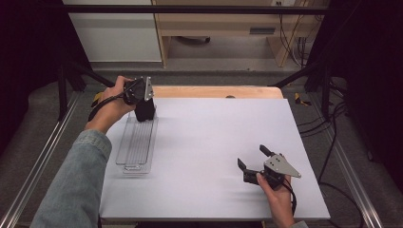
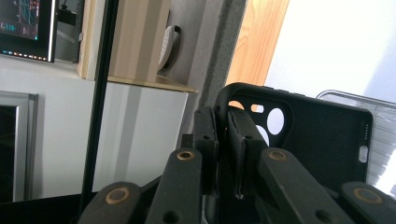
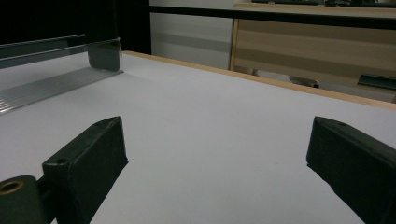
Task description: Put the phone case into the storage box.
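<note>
White table top (image 1: pixel 214 152); wooden desk (image 1: pixel 218 23); monitor (image 2: pixel 25 28).

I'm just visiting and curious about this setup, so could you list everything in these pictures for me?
Phone case: one, black, clamped by its edge in the left gripper, at the far end of the tray.
Tray: one, clear ribbed plastic, on the left part of the table.
Table: one, white top over a wooden edge at the far side.
Wooden furniture: pale brown, on the floor beyond the table.
Monitor: one, lit, top left of the left gripper view.
Left gripper: one, black, jaws shut on the phone case.
Right gripper: one, black, jaws open, low over the table's near right.
Sleeve: one, blue denim, on the left forearm.
</note>
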A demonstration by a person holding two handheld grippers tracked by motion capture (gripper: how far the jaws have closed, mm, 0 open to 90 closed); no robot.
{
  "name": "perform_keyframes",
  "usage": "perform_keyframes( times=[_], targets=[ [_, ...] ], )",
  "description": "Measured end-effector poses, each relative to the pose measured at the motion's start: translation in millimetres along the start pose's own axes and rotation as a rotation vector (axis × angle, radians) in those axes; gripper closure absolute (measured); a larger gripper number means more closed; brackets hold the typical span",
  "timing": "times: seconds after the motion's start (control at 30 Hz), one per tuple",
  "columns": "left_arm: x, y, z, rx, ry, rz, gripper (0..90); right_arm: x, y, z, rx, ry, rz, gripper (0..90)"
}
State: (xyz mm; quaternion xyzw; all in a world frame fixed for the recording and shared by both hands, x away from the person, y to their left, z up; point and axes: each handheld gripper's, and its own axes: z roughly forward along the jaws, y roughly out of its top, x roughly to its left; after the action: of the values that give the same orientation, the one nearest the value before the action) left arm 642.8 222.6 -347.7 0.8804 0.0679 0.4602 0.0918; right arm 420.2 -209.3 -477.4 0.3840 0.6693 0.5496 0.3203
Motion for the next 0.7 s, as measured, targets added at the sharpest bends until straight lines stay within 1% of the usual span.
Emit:
perform_keyframes(
  times=[0.17, 0.3, 0.43, 0.47, 0.57, 0.7],
  targets=[
    [-0.4, 0.1, -0.4, -0.001, 0.001, -0.004, 81.8, 0.4, 0.4, -0.1, -0.002, 0.001, -0.001, 5.1],
    [-0.2, 0.0, 0.2, 0.001, 0.002, -0.011, 79.7, -0.3, 0.5, -1.4, -0.006, -0.003, 0.005, 5.2],
    [1.2, 0.5, -2.0, -0.014, 0.022, -0.036, 70.8, -0.5, 0.6, -1.3, -0.006, -0.003, 0.006, 5.2],
    [1.4, 0.6, -3.2, -0.015, 0.032, -0.037, 68.1, -0.5, 0.7, -1.3, -0.007, -0.001, 0.011, 5.2],
    [1.3, -0.6, -6.1, -0.023, 0.043, -0.054, 63.1, -0.9, 0.9, -1.3, -0.009, -0.001, 0.014, 5.2],
    [0.9, -2.7, -10.4, -0.026, 0.059, -0.082, 54.1, -0.6, 1.1, -1.3, -0.011, -0.004, 0.012, 5.2]
  ],
)
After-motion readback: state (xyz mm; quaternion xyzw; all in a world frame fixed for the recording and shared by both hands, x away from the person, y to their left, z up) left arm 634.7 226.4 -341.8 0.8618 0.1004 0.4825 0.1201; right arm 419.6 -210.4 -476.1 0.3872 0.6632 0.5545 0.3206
